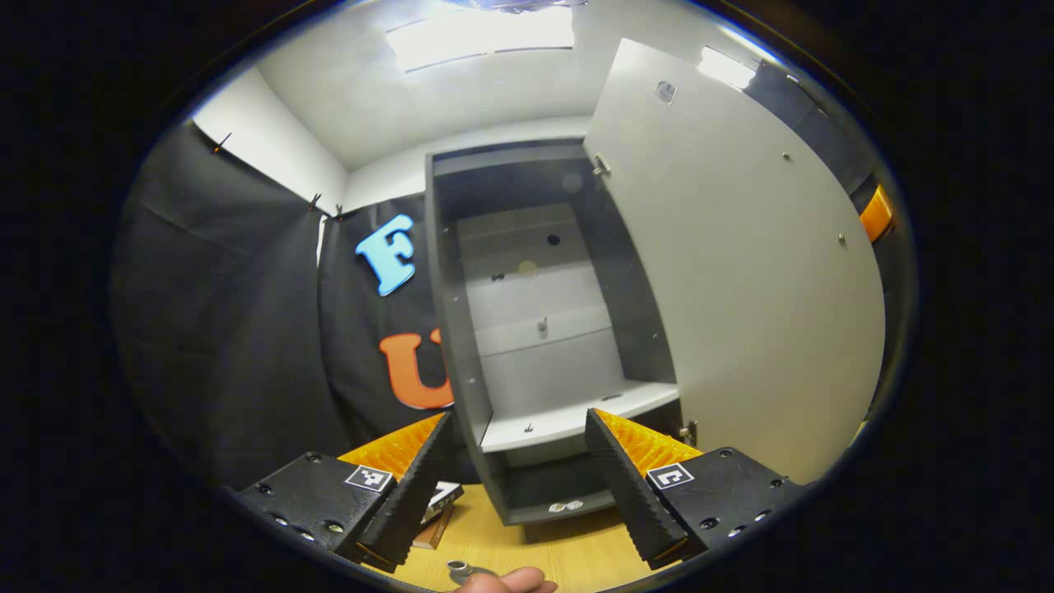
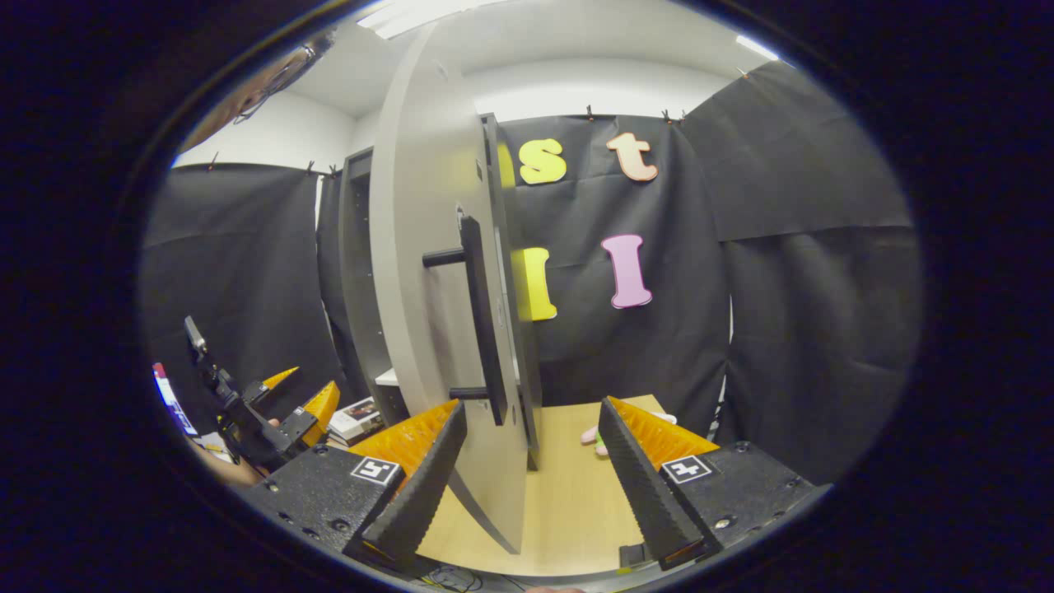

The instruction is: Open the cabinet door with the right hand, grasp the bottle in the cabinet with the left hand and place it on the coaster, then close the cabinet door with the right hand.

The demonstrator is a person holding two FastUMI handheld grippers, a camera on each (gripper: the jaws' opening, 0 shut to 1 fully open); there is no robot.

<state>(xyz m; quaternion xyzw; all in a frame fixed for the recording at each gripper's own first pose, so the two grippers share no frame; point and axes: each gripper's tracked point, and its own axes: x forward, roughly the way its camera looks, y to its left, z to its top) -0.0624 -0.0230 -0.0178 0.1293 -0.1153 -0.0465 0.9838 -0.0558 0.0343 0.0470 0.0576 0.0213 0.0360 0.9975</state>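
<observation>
Right hand-held gripper [image 2: 527, 457], fingers spread and empty, has the upright black bar handle [image 2: 478, 317] of the open grey cabinet door [image 2: 412, 272] just ahead, slightly left. Left hand-held gripper [image 1: 519, 469], also spread, faces the cabinet shelf [image 1: 568, 416]; I cannot see the bottle there.

A light wooden table [image 1: 576, 560] carries the grey cabinet [image 1: 461, 329], which stands on it with its white door [image 1: 741, 272] swung wide toward three o'clock. At about eight o'clock from the cabinet's foot a small stack of books [image 1: 440, 511] lies flat on the tabletop. The cabinet's white shelf [image 1: 568, 420] shows bare white board. Across the table, something small and pink [image 2: 589, 435] lies on the wood.
</observation>
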